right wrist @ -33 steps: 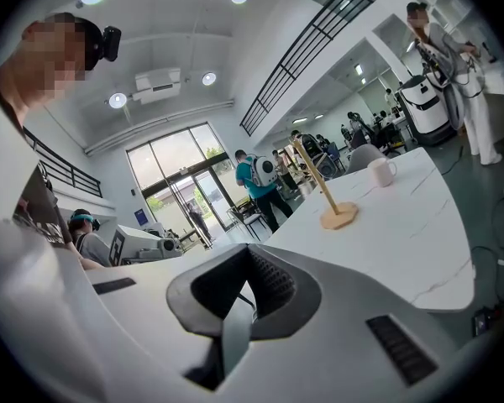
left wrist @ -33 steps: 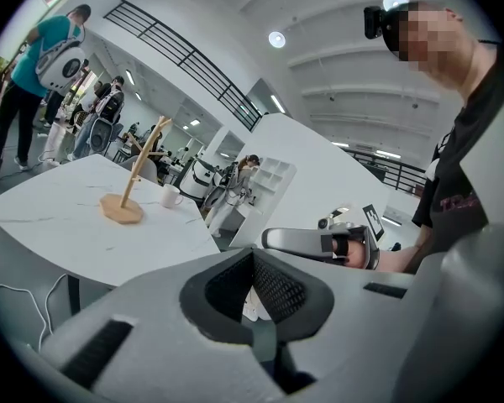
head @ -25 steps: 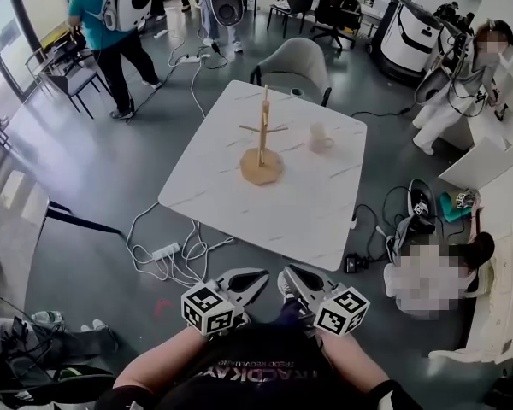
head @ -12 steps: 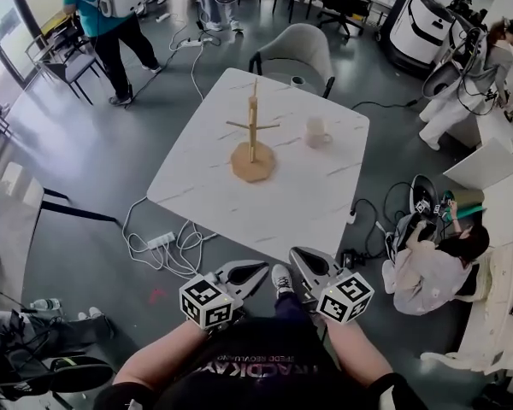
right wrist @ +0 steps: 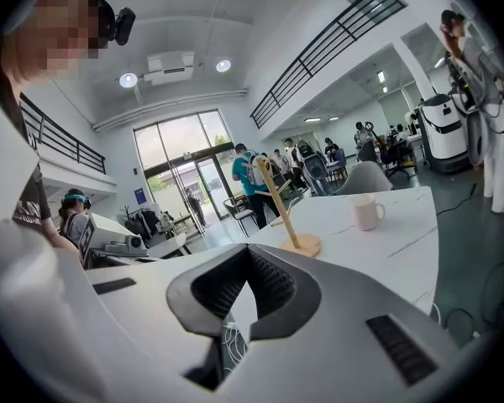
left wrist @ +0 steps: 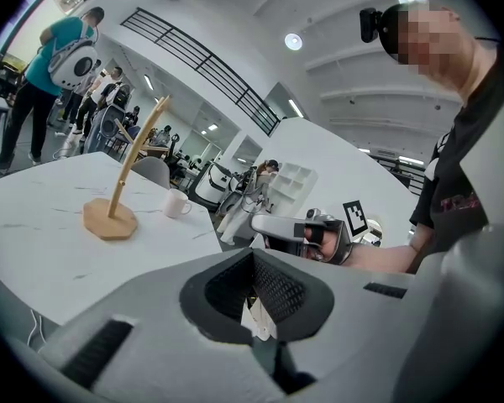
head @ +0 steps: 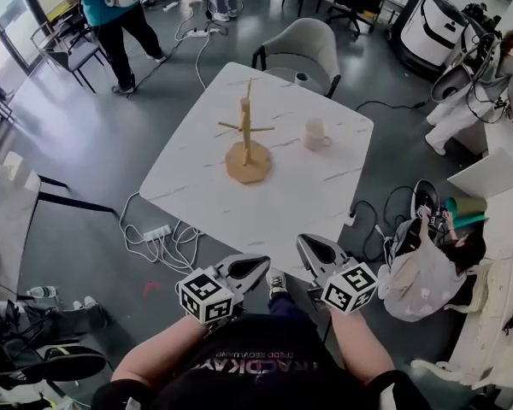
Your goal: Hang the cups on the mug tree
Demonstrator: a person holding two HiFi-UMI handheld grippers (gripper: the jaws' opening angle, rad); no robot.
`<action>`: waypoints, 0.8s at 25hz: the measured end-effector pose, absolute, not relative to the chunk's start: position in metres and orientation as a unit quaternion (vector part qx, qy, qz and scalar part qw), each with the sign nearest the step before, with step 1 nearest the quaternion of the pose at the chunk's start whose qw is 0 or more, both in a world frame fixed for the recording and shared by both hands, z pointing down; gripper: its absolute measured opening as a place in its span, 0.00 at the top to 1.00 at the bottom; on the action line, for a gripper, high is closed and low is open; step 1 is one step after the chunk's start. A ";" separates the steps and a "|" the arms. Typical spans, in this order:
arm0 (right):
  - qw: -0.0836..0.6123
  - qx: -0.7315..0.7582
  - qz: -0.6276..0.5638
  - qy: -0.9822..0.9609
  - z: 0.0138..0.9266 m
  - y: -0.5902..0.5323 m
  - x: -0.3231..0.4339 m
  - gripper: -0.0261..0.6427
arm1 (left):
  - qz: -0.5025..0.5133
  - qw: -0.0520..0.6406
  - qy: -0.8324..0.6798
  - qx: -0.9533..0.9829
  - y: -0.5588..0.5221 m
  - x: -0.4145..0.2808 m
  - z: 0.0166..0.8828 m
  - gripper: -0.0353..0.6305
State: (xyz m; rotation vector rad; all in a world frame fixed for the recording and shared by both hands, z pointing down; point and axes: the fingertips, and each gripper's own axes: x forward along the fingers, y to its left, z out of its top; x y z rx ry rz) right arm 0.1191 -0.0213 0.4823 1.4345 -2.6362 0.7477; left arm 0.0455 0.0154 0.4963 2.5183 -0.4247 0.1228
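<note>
Cup (head: 315,133): one pale cup, upright on the white marbled table (head: 282,203), handle turned to about 4 o'clock in the head view. It stands on the far half of the table, at roughly 2 o'clock from the mug tree (head: 247,143) and apart from it. It is not on any peg.

Mug tree: wooden, upright, on a flat many-sided base with short pegs branching from the central post. It sits near the middle of the table, slightly toward 11 o'clock.

Left tongs (head: 261,266): held off the table's near edge, at about 6 o'clock from the mug tree, over the grey floor. Its own view shows the jaws closed tip to tip with nothing gripped; only floor shows through the gap behind the ribbed pads.

Right tongs (head: 308,244): just beside the left pair, on their 3 o'clock side, also short of the table edge. Jaws fully closed, nothing between them. Both pairs point toward the table.

Surroundings: a grey chair (head: 303,49) at the table's 12 o'clock edge. A white power strip (head: 156,231) with looped cables lies on the floor at the table's 8 o'clock corner. A person in a teal top (head: 111,7) stands at 11 o'clock, well apart. Another person (head: 423,276) sits on the floor at 4 o'clock.
</note>
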 end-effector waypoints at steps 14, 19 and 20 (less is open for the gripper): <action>0.032 0.466 0.248 -0.849 0.497 -0.084 0.177 0.95 | 0.048 0.297 -0.185 0.935 -0.029 0.084 0.502 0.95; 0.038 0.461 0.248 -0.851 0.501 -0.111 0.193 0.95 | 0.046 0.299 -0.199 0.932 -0.048 0.097 0.501 0.95; 0.039 0.460 0.247 -0.852 0.502 -0.116 0.196 0.95 | 0.046 0.300 -0.201 0.931 -0.051 0.099 0.501 0.95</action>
